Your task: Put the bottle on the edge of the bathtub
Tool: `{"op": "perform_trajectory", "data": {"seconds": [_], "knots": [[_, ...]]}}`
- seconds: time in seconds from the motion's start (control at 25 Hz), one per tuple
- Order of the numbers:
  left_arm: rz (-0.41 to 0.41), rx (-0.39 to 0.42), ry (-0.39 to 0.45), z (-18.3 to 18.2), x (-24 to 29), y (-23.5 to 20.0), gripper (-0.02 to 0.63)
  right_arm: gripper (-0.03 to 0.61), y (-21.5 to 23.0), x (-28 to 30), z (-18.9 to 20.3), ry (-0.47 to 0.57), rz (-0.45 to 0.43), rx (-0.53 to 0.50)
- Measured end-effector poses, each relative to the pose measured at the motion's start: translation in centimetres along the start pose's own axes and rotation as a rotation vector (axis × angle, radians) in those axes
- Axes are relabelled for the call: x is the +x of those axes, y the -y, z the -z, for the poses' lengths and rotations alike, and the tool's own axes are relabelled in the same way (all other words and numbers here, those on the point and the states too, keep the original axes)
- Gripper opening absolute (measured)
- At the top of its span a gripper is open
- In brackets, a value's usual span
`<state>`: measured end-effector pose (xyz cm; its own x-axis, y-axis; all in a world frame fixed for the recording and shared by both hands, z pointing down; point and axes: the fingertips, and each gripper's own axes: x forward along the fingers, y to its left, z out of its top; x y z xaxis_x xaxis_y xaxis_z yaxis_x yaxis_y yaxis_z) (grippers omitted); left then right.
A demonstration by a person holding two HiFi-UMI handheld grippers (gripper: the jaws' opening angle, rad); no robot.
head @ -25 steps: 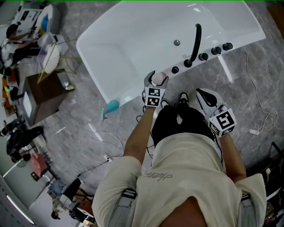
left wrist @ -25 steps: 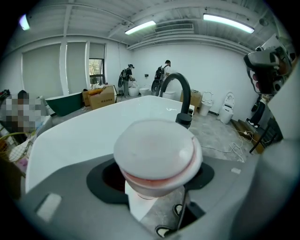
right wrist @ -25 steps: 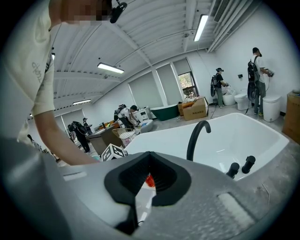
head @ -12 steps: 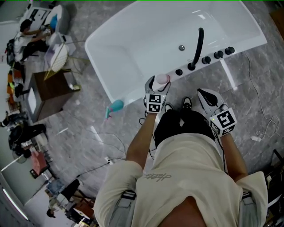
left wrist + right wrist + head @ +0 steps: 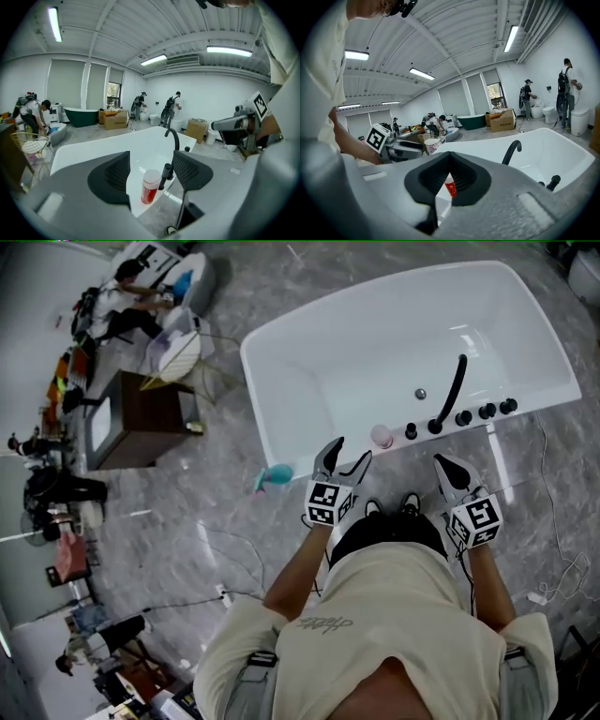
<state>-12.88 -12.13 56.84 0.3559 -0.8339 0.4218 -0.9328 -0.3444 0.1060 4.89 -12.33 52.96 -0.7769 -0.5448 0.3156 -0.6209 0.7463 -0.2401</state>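
The bottle (image 5: 382, 435), red with a pale pink cap, stands upright on the near rim of the white bathtub (image 5: 255, 390), just left of the black knobs. My left gripper (image 5: 345, 456) is drawn back from it, a short way to its lower left. Its jaws are closing, and the bottle stands beyond the fingertips, untouched. In the left gripper view the bottle (image 5: 150, 186) shows through the gap between the jaws. My right gripper (image 5: 448, 468) hovers shut by the rim, right of the bottle. The right gripper view shows the bottle (image 5: 450, 185) past its tips.
A black faucet (image 5: 454, 390) and black knobs (image 5: 486, 412) stand on the rim right of the bottle. A teal object (image 5: 275, 477) lies on the floor by the tub's near corner. A brown cabinet (image 5: 141, 423) and a person (image 5: 122, 296) are far left. Cables cross the floor.
The left gripper was around the bottle at the rim; it has let go and pulled back. The bottle now stands alone on the rim. The head view has shifted.
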Motion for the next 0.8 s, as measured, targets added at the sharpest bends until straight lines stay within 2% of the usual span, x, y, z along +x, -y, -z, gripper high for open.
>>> {"op": "perform_trajectory", "data": {"seconds": [0.16, 0.28, 0.52, 0.64, 0.8], "knots": [[-0.031, -0.047, 0.058, -3.9, -3.8, -0.5, 0.161, 0.002, -0.9, 0.1, -2.4, 0.038, -0.019, -0.062], [-0.048, -0.080, 0.118, -6.5, -5.4, -1.2, 0.133, 0.002, -1.2, 0.6, -4.7, 0.081, -0.036, -0.113], [-0.072, -0.097, 0.162, -9.7, -8.5, -2.0, 0.072, 0.002, -3.8, 0.5, -8.9, 0.135, -0.072, -0.177], [-0.070, -0.081, 0.216, -11.9, -9.8, -1.9, 0.051, 0.002, -5.0, 0.5, -11.4, 0.161, -0.093, -0.230], [-0.065, -0.045, 0.269, -14.2, -10.8, -1.4, 0.017, 0.002, -6.4, -0.5, -15.1, 0.248, -0.088, -0.312]]}}
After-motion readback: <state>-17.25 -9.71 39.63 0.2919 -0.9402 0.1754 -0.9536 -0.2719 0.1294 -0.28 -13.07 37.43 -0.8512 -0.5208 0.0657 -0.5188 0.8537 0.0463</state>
